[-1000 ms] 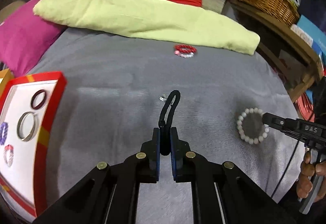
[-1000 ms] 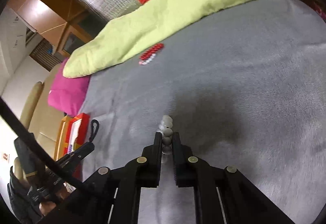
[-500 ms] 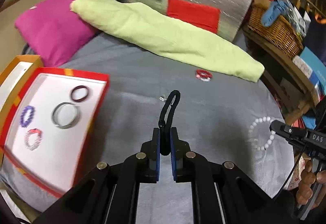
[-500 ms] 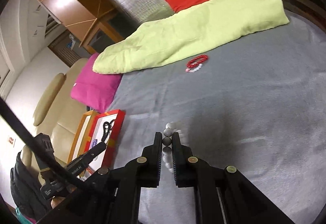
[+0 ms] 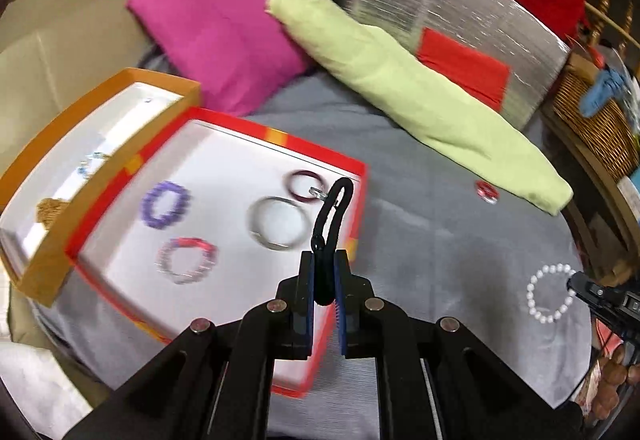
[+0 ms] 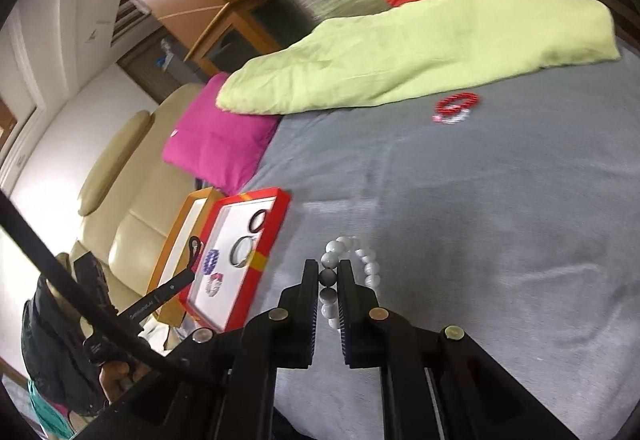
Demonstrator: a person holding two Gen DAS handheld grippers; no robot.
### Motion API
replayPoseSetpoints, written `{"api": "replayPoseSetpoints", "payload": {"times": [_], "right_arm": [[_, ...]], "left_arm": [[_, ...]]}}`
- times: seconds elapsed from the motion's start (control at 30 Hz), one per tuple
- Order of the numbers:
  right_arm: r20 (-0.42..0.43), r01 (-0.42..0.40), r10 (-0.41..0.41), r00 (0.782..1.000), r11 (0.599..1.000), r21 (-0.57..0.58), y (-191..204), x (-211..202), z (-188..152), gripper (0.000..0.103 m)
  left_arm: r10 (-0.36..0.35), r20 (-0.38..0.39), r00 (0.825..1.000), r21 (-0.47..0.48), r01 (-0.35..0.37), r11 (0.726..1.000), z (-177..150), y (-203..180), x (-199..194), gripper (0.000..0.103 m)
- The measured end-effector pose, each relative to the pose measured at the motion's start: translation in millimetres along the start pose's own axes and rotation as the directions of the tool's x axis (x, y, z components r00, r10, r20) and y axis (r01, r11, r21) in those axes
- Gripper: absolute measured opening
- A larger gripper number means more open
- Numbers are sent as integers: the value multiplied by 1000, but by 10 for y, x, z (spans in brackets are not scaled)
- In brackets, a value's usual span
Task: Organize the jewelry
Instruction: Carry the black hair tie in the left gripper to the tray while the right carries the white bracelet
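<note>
My left gripper (image 5: pixel 323 272) is shut on a black cord bracelet (image 5: pixel 332 216) with a small metal ring at its top, held over the right edge of the red tray (image 5: pixel 360 200). The tray's white floor holds a purple bracelet (image 5: pixel 165 204), a pink one (image 5: pixel 187 260), a silver bangle (image 5: pixel 277 223) and a dark bangle (image 5: pixel 304 186). My right gripper (image 6: pixel 328 282) is shut on a white bead bracelet (image 6: pixel 360 260), lifted above the grey bedspread; it also shows in the left wrist view (image 5: pixel 549 293). A red and white bracelet (image 6: pixel 456 106) lies near the green blanket.
An orange tray (image 5: pixel 52 272) with small items sits left of the red tray. A magenta pillow (image 5: pixel 224 36), a green blanket (image 5: pixel 416 96) and a silver cushion (image 5: pixel 460 20) line the far side. A wicker basket (image 5: pixel 596 108) stands at the right. The red tray also shows in the right wrist view (image 6: pixel 276 236).
My left gripper has swung left with the black bracelet, from over the bare bedspread to the red tray's right edge. My right gripper has lifted the white bead bracelet off the bed.
</note>
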State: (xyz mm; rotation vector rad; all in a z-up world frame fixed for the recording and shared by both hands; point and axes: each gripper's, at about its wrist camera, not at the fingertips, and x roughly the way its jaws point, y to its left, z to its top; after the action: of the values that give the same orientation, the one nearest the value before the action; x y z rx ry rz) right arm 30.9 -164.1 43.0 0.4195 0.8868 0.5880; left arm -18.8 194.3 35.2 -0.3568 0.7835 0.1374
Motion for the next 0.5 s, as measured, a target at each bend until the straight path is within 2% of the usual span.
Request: {"api": "replayPoseSetpoints", "payload": {"times": [0.27,0.5], "right_arm": [[-50,-78,73,996,991,-109,700,406,87,10],[-150,-155,128,980,971,-181,1326,1006,28,10]], "left_arm": [[59,4,998,-36,-59,998,81,426,-13,9],[86,-1,996,-74,-86,994,106,753,24,9]]}}
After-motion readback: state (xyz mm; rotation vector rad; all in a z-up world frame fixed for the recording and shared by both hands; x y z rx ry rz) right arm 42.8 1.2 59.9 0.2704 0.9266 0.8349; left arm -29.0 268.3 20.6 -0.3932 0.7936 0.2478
